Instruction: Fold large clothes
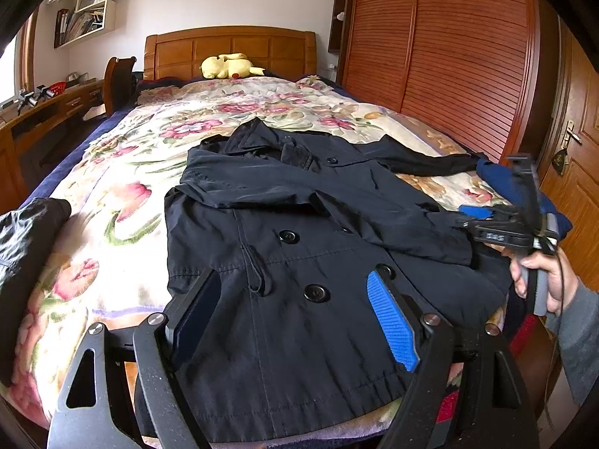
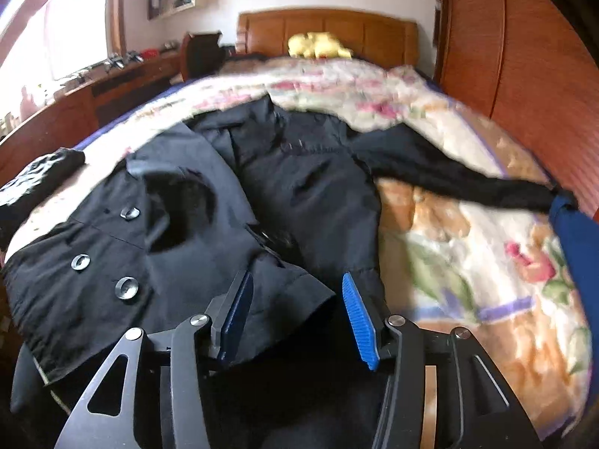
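Observation:
A dark navy double-breasted coat (image 1: 299, 224) lies front up on the floral bedspread (image 1: 123, 194), collar toward the headboard. One sleeve is folded across its chest; the other sleeve (image 1: 426, 161) stretches out to the right. My left gripper (image 1: 295, 288) is open above the coat's lower front, near the hem. My right gripper (image 2: 295, 292) is open over the coat's right side, with a fold of cloth (image 2: 292, 299) lying between its blue pads without being pinched. It also shows in the left wrist view (image 1: 464, 220), held by a hand.
A dark garment (image 1: 26, 232) lies at the bed's left edge and a blue garment (image 1: 505, 183) at its right edge. A yellow plush toy (image 1: 228, 65) sits by the wooden headboard. A wardrobe (image 1: 449, 56) stands right, a desk (image 1: 45, 112) left.

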Demonstrator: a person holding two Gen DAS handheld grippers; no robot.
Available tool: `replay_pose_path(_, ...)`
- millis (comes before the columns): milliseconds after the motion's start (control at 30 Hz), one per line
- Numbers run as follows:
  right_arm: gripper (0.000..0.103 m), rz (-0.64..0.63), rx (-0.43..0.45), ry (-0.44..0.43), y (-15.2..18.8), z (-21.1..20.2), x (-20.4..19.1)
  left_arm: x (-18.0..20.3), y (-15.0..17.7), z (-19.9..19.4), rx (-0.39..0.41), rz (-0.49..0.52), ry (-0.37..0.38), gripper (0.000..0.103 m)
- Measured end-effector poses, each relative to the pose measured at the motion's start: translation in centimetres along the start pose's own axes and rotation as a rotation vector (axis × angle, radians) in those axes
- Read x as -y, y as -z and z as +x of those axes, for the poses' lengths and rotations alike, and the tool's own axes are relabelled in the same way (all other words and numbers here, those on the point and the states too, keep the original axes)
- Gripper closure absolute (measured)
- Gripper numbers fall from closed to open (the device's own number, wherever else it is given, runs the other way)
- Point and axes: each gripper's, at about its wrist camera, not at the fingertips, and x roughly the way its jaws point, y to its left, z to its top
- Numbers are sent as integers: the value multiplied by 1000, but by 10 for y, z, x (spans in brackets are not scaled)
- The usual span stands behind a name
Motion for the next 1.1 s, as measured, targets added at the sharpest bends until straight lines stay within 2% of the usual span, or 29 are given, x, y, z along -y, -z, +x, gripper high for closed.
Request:
replay_pose_path(133, 51, 10, -114, 10, -7, 28, 4, -1, 1, 2, -3, 2, -4, 22)
replay_pose_path(167, 55, 1, -127, -12, -8, 32, 3, -1, 1, 2, -3, 3, -3, 22)
replay_pose_path(200, 61, -5, -125, -29, -9, 34, 2, -1, 1, 2, -3, 2, -3, 22)
replay_pose_path(267, 89, -8, -129, -77, -10, 35, 0, -1, 1, 3, -6, 1, -2, 22)
replay_pose_path(367, 98, -40, -101, -118, -9, 29, -2, -1, 2, 6, -11, 3, -1, 22)
replay_pose_path(433, 98, -59, -53, -80, -10, 18, 3, -1, 3, 7, -11, 0, 5, 22)
replay_pose_path(533, 98, -18, -2, 27, -14, 4, 23, 0, 3, 7, -4, -3, 13, 22)
replay_pose_path(633, 97, -30, -4, 109, -17, 3, 28, 2, 2, 5, 2, 4, 13, 22)
replay_pose_path(700, 90, -26, -7, 75, -18, 3, 29, 3, 1, 4, 6, 5, 13, 22)
replay_pose_path(833, 77, -37, 12, 109, -18, 0, 24, 6, 0, 3, 10, 9, 14, 22)
replay_pose_path(933, 67, -29, 59, 93, -18, -11, 16, 9, -1, 4, 10, 14, 16, 22)
replay_pose_path(1100, 65, -49, 96, -26, -11, -18, 2, 9, -4, 7, 13, 9, 17, 22)
